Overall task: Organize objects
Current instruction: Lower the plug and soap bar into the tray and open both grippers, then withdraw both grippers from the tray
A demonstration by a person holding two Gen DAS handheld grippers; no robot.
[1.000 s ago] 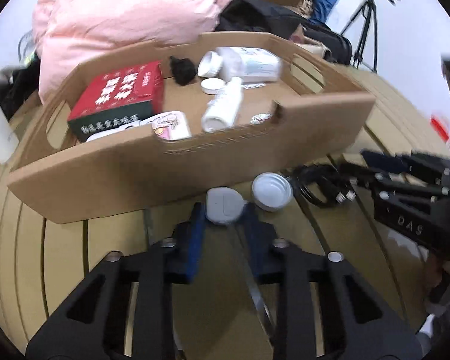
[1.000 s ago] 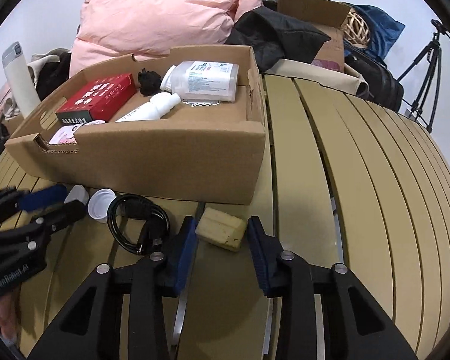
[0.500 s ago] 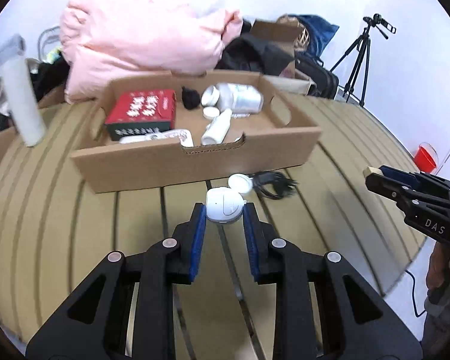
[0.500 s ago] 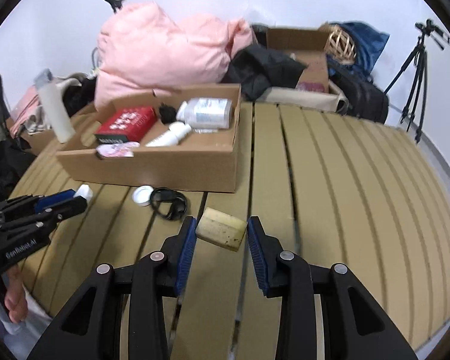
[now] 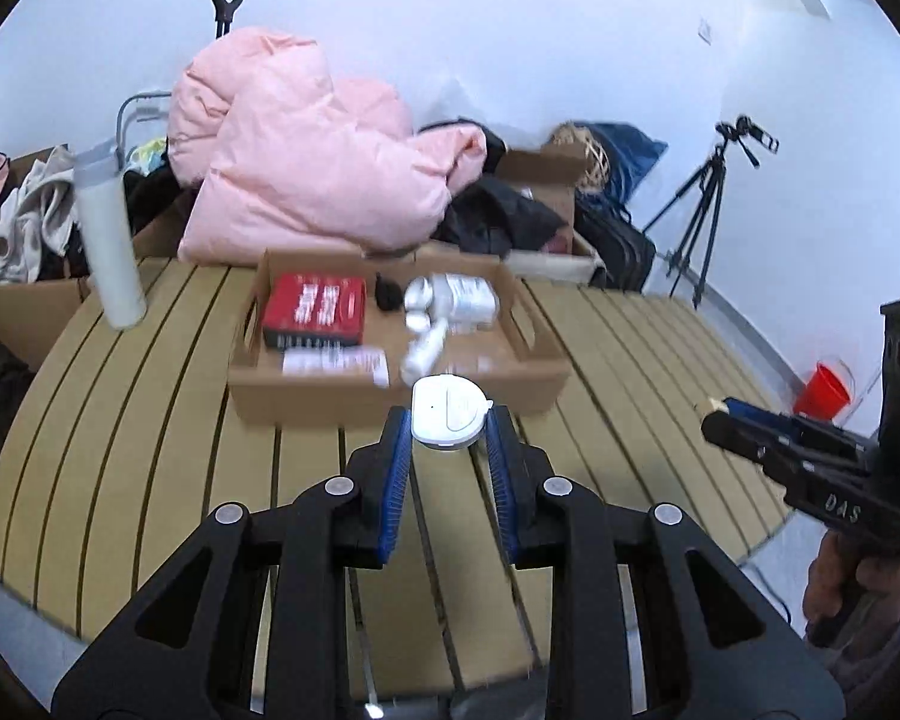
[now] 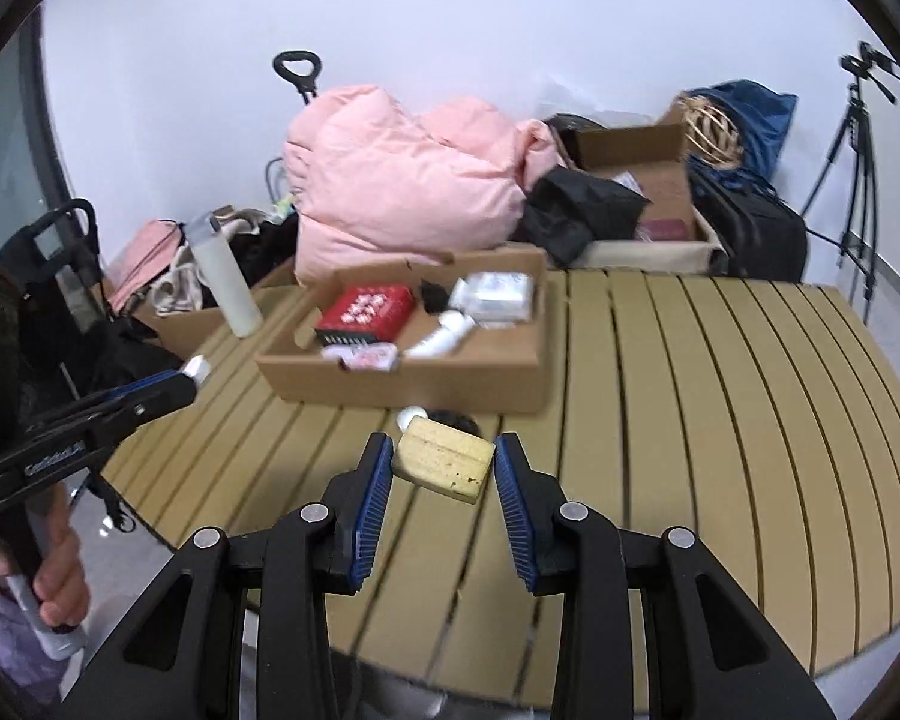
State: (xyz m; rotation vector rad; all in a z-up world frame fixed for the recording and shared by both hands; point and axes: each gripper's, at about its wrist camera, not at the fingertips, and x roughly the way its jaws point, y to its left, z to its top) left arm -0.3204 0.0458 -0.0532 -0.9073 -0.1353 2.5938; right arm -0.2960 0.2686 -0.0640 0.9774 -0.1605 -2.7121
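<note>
My left gripper [image 5: 448,441] pinches a white plastic case [image 5: 448,412]; my right gripper [image 6: 444,468] pinches a tan sponge block [image 6: 443,459]. I hold both above the slatted table [image 6: 720,396], near the cardboard tray [image 6: 408,381].

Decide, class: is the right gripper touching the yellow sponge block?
Touching. The right wrist view shows both blue pads of the right gripper pressed against the ends of the yellow sponge block, held clear above the slatted table.
</note>
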